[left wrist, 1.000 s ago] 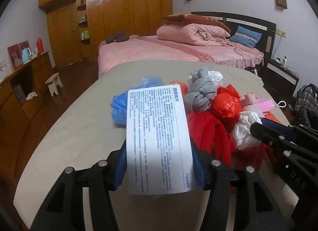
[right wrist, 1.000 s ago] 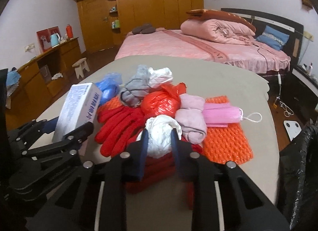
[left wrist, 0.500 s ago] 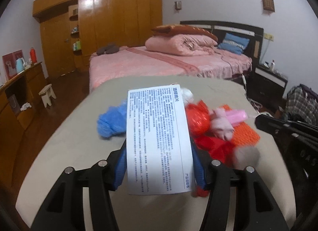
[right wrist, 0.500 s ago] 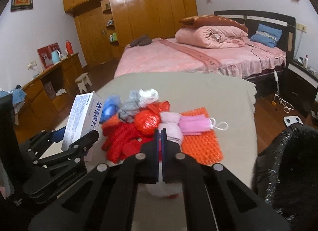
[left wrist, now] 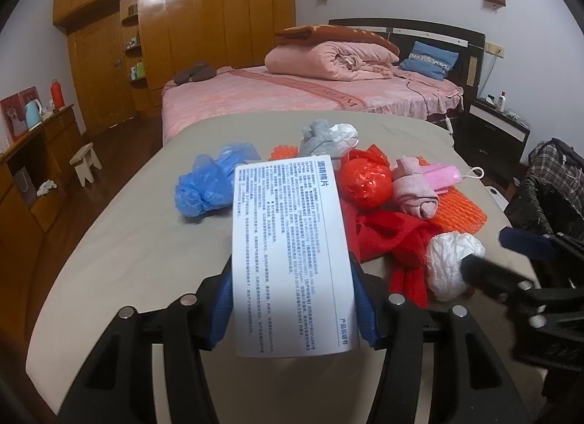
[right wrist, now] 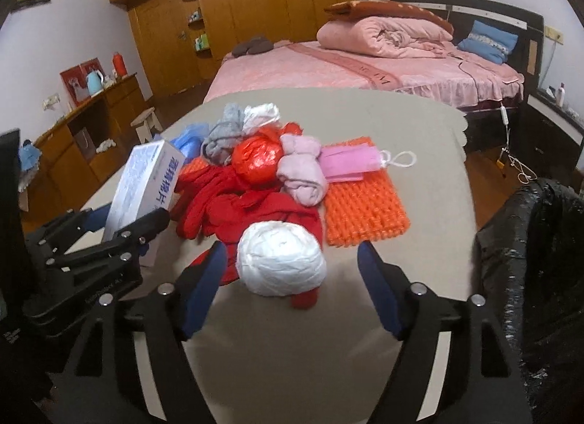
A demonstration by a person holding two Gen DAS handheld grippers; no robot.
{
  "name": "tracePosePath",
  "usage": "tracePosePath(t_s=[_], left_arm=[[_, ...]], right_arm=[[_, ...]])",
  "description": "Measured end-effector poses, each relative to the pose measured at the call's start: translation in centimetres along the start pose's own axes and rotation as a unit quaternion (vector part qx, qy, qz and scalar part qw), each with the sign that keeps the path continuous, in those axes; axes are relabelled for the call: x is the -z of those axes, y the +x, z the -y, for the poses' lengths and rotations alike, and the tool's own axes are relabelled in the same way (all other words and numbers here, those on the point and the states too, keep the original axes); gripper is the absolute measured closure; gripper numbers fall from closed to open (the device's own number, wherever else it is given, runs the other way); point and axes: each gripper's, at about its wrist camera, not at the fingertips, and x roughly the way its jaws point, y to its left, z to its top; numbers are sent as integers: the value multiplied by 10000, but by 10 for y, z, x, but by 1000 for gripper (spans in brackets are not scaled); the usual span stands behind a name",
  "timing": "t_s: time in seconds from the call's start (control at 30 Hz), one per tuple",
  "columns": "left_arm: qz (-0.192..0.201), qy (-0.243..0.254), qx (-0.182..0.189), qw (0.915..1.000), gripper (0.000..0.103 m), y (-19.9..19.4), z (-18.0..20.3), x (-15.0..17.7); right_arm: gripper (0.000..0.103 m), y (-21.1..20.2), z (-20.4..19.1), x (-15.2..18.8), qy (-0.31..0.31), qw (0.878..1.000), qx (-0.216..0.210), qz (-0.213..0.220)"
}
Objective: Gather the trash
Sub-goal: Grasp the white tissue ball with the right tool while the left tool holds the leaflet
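Observation:
My left gripper [left wrist: 292, 296] is shut on a white printed box [left wrist: 288, 259], held upright over the beige table [left wrist: 127, 241]. The box [right wrist: 146, 183] also shows at the left of the right wrist view. My right gripper [right wrist: 290, 259] has its jaws opening. A crumpled white plastic ball [right wrist: 281, 263] lies between them on the table, with neither pad touching it. Behind the ball is a pile: red cloth [right wrist: 233, 205], a red plastic wad [right wrist: 257, 159], a pink cloth roll [right wrist: 303, 168], a pink mask [right wrist: 350, 163], orange mesh [right wrist: 365, 205], a blue bag [left wrist: 208, 183].
A black trash bag [right wrist: 529, 259] hangs open at the table's right edge. A pink bed [left wrist: 310, 95] stands beyond the table, with wooden wardrobes [left wrist: 200, 41] behind it. A low cabinet [left wrist: 33, 154] and a small stool [left wrist: 85, 163] stand at the left.
The right gripper's jaws went from around the white ball to fully shut, and now stand wide apart. The ball has come out of the pile toward the near edge. The box stays gripped.

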Motion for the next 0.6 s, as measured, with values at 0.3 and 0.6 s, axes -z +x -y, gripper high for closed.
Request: tracePosePath(t_s=[0.3,0.6], left_arm=[[37,29,8,10000,47,-1,1,-2],[386,168,456,9981,47,-22,38,-27]], right_arm=[[69,-2,5,-2,-17,9997,-237,-62],[68,-68,42,-19,334,9972,22,675]])
